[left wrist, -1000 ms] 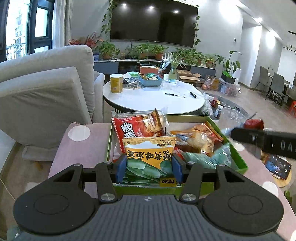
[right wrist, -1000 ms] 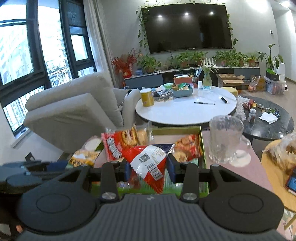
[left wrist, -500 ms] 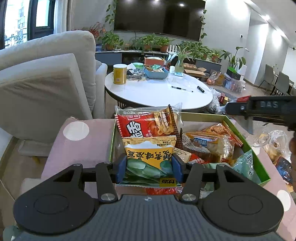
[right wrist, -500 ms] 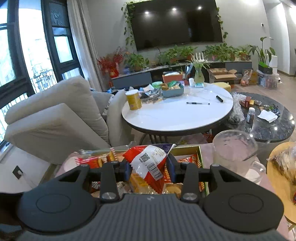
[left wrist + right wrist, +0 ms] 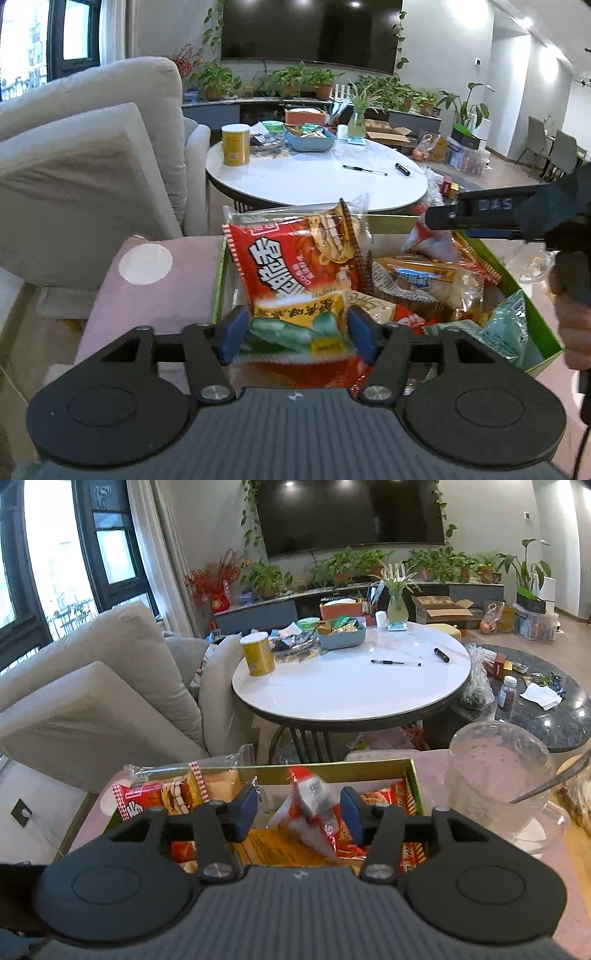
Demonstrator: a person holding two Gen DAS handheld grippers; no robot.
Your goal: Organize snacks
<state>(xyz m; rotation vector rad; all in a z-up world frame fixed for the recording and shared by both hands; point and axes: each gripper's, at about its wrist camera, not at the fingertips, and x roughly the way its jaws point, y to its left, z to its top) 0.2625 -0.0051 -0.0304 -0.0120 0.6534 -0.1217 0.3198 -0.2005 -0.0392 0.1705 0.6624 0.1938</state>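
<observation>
A green box [image 5: 519, 275] with a gold inner rim [image 5: 332, 768] holds several snack packets. My left gripper [image 5: 297, 332] hangs low over its near end, jaws opening. A yellow and green packet [image 5: 299, 321] lies blurred between the blue pads, which stand clear of it. Behind it leans a big red packet [image 5: 291, 258]. My right gripper [image 5: 298, 812] is over the same box with its jaws wide. A red and white packet [image 5: 314, 805] is tipping down between them, blurred. In the left wrist view the right gripper's fingers [image 5: 465, 216] reach in from the right.
The box sits on a pink spotted cloth [image 5: 159, 288]. A glass mug [image 5: 495, 775] with a spoon stands right of the box. Beyond are a white round table [image 5: 351, 690], a grey sofa [image 5: 92, 166] and a dark low table [image 5: 554, 716]. A hand [image 5: 572, 325] shows at the right edge.
Both grippers came forward and lower over the box. Both pairs of jaws went from shut on their packets to wide apart, and each packet has slipped down between them.
</observation>
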